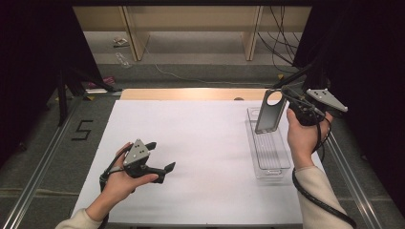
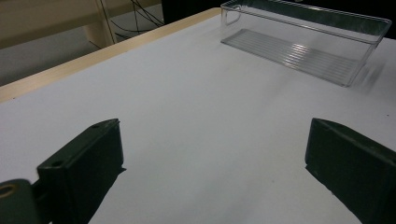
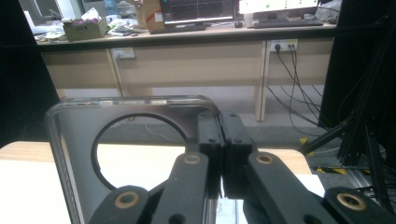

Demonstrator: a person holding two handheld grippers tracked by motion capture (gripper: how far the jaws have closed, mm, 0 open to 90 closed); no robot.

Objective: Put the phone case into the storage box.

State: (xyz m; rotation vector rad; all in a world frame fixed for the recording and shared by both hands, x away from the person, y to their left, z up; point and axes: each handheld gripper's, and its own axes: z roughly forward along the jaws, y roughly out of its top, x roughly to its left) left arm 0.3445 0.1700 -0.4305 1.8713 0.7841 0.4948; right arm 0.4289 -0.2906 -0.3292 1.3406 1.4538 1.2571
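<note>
**Over the tray: phone case held up, left side idle**

On the white bench [image 1: 200, 157], the biggest item is the clear plastic tray [image 1: 268, 152], lying lengthwise at the right w/ its open top up, nothing visible inside, probably the drop spot for what's being carried. Above its far end hangs a clear phone case [image 1: 270, 111] w/ a round camera cutout, held upright and off the bench, likely so it can go straight down into the tray.

The right gripper [image 1: 292, 98] has its jaws pinched shut on the case's edge, beside the cutout; right gripper view shows the pads [image 3: 223, 140] pressed together on the rim. Right hand [image 1: 302, 136] is raised, forearm angled up from the bench's near right corner.

The left gripper [image 1: 160, 156] sits low at near left, well apart from the tray, jaws wide w/ nothing between them. Prob. just waiting; left hand [image 1: 122, 183] rests near the bench surface.
</note>
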